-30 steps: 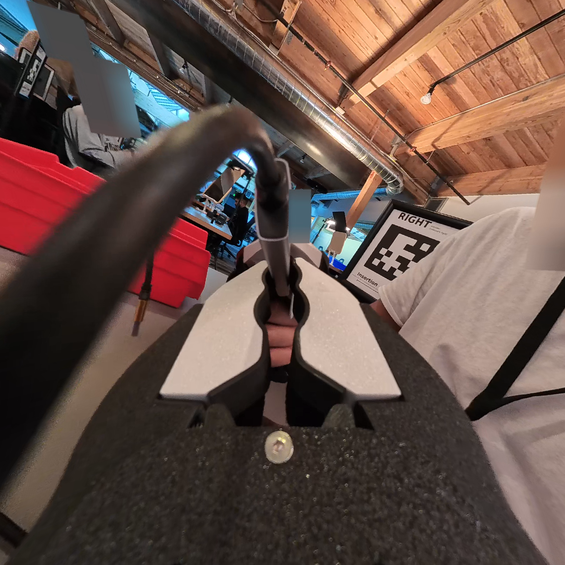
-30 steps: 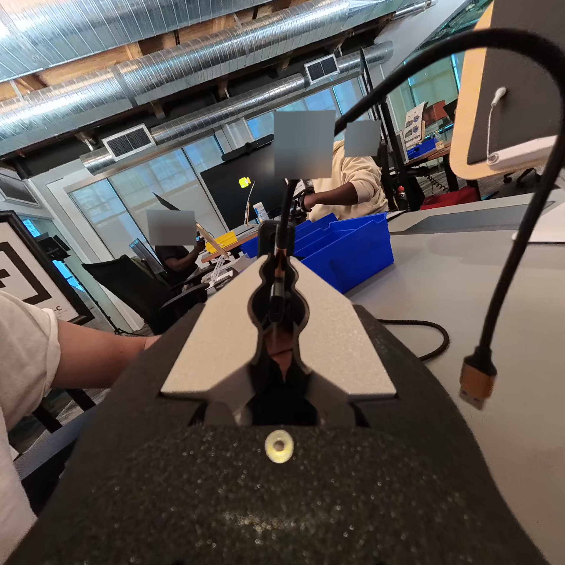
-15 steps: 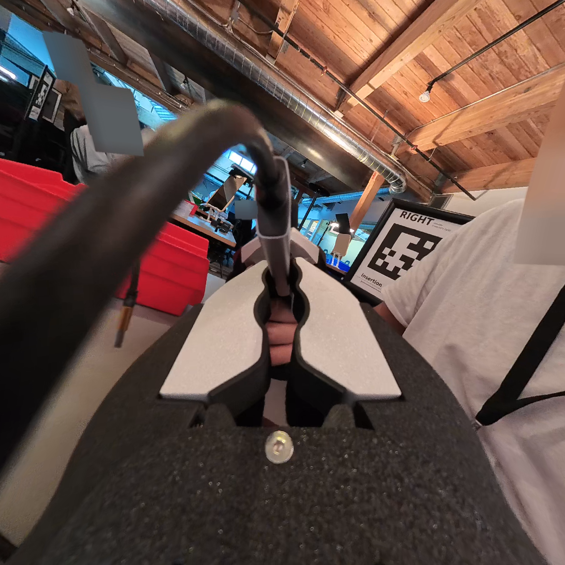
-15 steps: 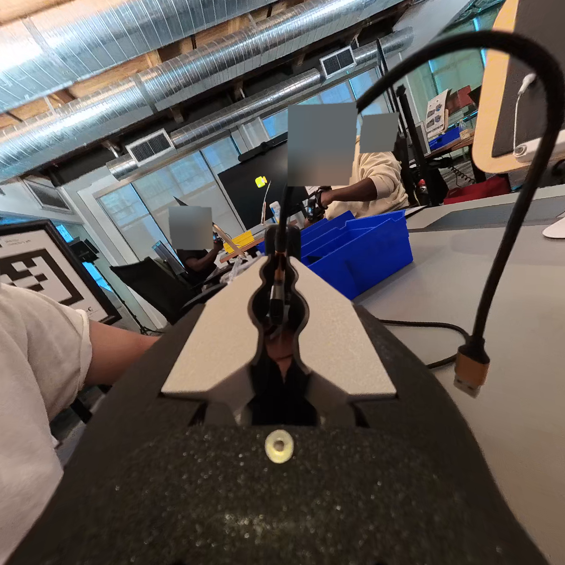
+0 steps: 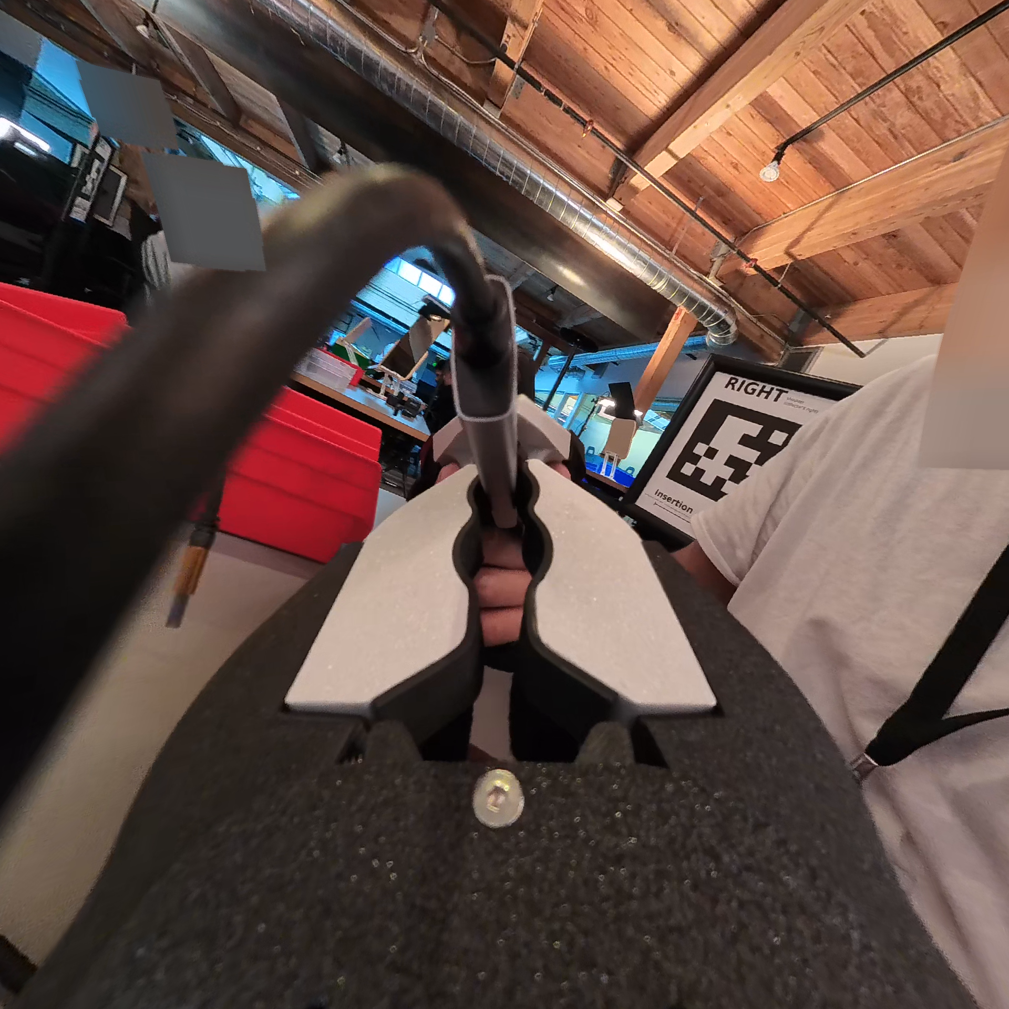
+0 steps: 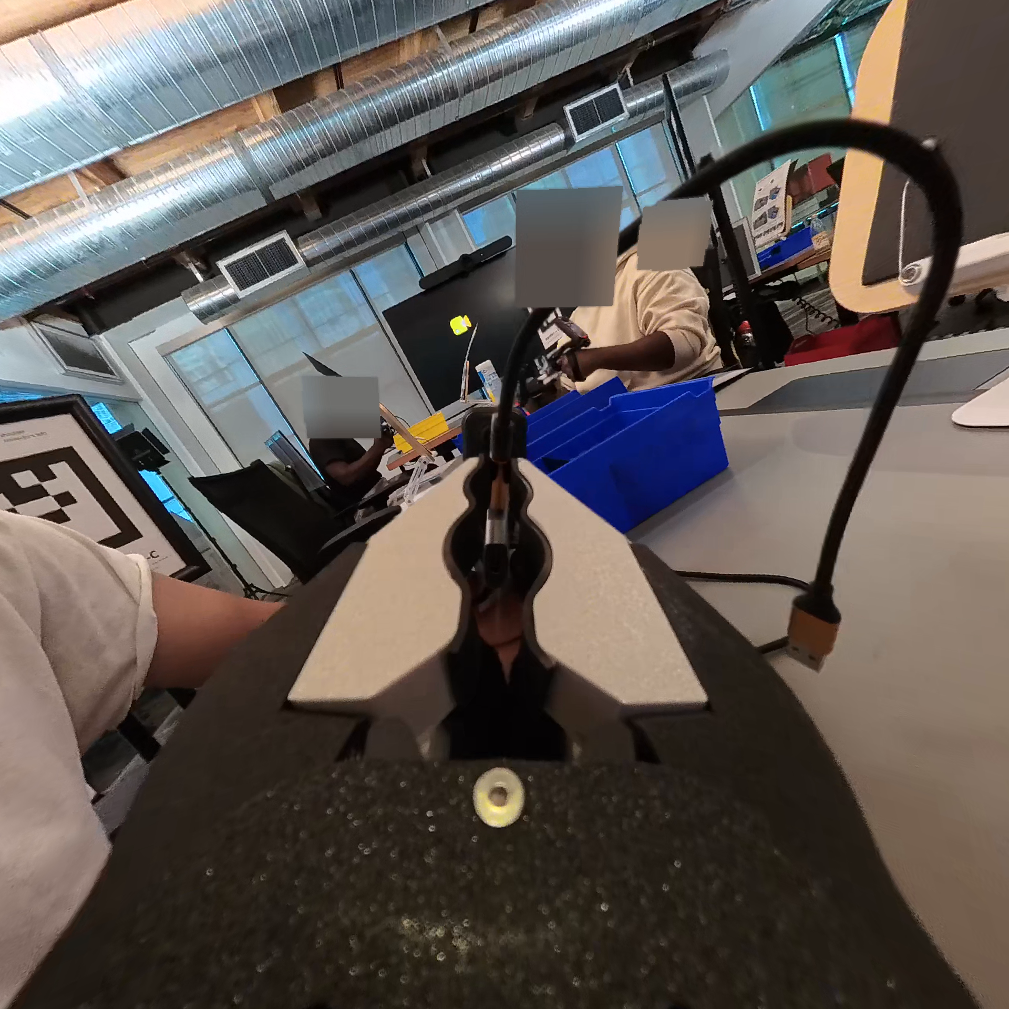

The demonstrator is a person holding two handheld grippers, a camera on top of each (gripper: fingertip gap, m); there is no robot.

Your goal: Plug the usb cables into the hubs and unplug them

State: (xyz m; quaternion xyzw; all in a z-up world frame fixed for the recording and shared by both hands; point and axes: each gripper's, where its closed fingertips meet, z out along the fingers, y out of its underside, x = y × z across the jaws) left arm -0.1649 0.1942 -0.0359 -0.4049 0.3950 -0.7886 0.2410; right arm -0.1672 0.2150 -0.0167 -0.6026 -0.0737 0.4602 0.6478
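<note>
My left gripper (image 5: 499,480) is shut on the lower end of a flat dark grey connector body (image 5: 486,415). A thick black cable (image 5: 327,218) leaves its top and loops to the left close to the camera. A brown-tipped plug (image 5: 188,568) dangles at the left. My right gripper's fingers (image 5: 543,437) show just behind the connector. My right gripper (image 6: 497,464) is shut on a thin brown-and-silver plug (image 6: 498,502). Its black cable (image 6: 873,142) rises and arcs right. A brown USB plug (image 6: 813,633) hangs from it above the grey table (image 6: 901,491).
Red bins (image 5: 295,464) stand at the left, and a blue bin (image 6: 644,453) is on the table ahead of the right gripper. Another black cable (image 6: 737,579) lies on the table. A framed black-and-white marker card (image 5: 731,442) and a person in a white shirt (image 5: 846,546) are close by. Less than 4 cm separates the two grippers' tips.
Both grippers keep their hold. Both views have swung slightly: the red bins and the blue bin sit farther right. The dangling brown plug has swung lower and to the right in the right wrist view.
</note>
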